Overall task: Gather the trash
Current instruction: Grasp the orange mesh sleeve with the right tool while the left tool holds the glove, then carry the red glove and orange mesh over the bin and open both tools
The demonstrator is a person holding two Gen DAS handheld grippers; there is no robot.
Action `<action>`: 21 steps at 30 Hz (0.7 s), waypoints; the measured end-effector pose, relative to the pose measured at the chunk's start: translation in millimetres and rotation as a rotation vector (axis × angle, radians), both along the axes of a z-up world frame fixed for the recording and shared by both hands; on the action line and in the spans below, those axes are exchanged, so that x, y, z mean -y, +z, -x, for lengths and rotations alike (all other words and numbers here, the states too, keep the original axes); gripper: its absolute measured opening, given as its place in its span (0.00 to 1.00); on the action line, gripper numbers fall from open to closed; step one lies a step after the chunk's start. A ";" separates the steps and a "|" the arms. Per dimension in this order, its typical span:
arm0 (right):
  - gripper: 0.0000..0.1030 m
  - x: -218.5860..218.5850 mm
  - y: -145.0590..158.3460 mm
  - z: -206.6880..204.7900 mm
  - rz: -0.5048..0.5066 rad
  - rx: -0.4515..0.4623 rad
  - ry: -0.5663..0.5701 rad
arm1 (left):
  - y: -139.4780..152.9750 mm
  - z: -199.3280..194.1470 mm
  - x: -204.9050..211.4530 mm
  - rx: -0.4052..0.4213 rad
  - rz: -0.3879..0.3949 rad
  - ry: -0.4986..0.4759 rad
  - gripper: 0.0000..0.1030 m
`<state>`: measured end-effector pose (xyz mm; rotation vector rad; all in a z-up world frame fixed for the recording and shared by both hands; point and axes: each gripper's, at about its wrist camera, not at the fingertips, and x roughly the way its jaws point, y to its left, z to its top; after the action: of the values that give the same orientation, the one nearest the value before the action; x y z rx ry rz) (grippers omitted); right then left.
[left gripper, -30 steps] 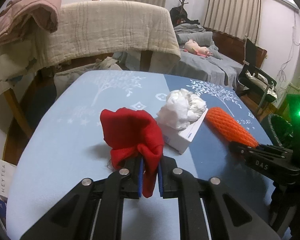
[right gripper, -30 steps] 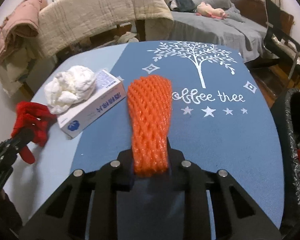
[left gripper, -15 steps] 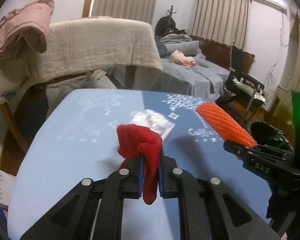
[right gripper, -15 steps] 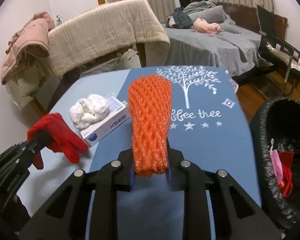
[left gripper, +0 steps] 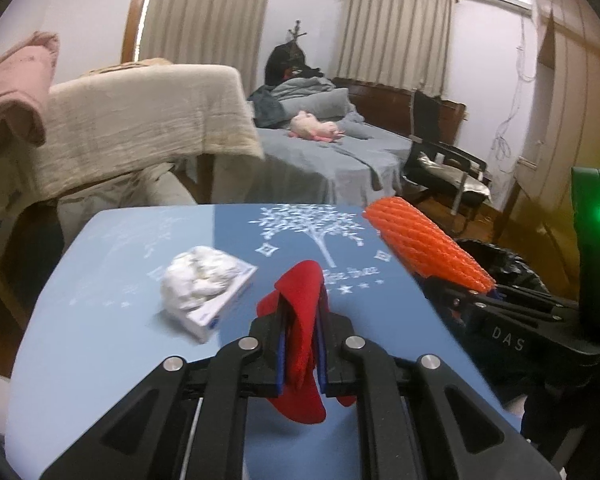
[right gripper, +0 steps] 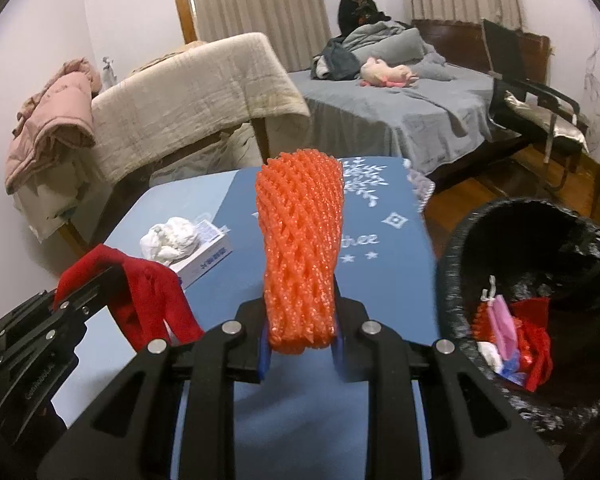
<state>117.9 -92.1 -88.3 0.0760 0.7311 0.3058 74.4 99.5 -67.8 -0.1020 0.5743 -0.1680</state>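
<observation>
My left gripper (left gripper: pixel 300 344) is shut on a red cloth (left gripper: pixel 302 304), which hangs from its pads above the blue table (left gripper: pixel 100 320). In the right wrist view that red cloth (right gripper: pixel 156 296) droops at the lower left. My right gripper (right gripper: pixel 301 344) is shut on an orange foam net sleeve (right gripper: pixel 300 252), held up off the table; the same orange foam net sleeve (left gripper: pixel 424 248) shows at the right of the left wrist view. A black-lined trash bin (right gripper: pixel 540 280) stands to the right of the table with several scraps inside.
A crumpled white tissue (left gripper: pixel 198 280) lies on a small white box (left gripper: pixel 224 304) on the table's left half. Behind the table stand a chair draped in a beige blanket (left gripper: pixel 140 120), a grey bed (right gripper: pixel 400 108) and a black chair (right gripper: pixel 540 100).
Both grippers have risen off the table with the red cloth and the orange sleeve and swung to the right. The trash bin has come into the right wrist view.
</observation>
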 end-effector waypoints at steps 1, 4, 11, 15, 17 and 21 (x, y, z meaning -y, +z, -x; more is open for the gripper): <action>0.22 4.5 0.9 1.1 0.000 0.001 -0.006 | 1.4 -0.3 5.9 0.004 -0.002 -0.011 0.11; 0.22 20.3 2.8 3.8 0.001 0.006 -0.034 | 5.4 -2.5 21.5 0.015 -0.007 -0.041 0.11; 0.22 68.8 7.4 5.4 0.009 0.019 -0.116 | 13.8 -18.1 61.4 0.032 0.005 -0.106 0.11; 0.22 98.5 8.7 5.8 0.021 0.024 -0.172 | 18.8 -29.6 88.7 0.047 0.011 -0.153 0.11; 0.22 112.2 8.6 5.3 0.024 0.024 -0.199 | 21.4 -36.4 106.0 0.056 0.014 -0.184 0.11; 0.22 143.4 7.4 4.9 0.036 0.025 -0.258 | 25.8 -47.2 140.2 0.071 0.025 -0.245 0.11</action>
<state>113.0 -235.5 -81.0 0.1311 0.6932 0.0476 121.6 -40.7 -42.0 -0.0491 0.5126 -0.4152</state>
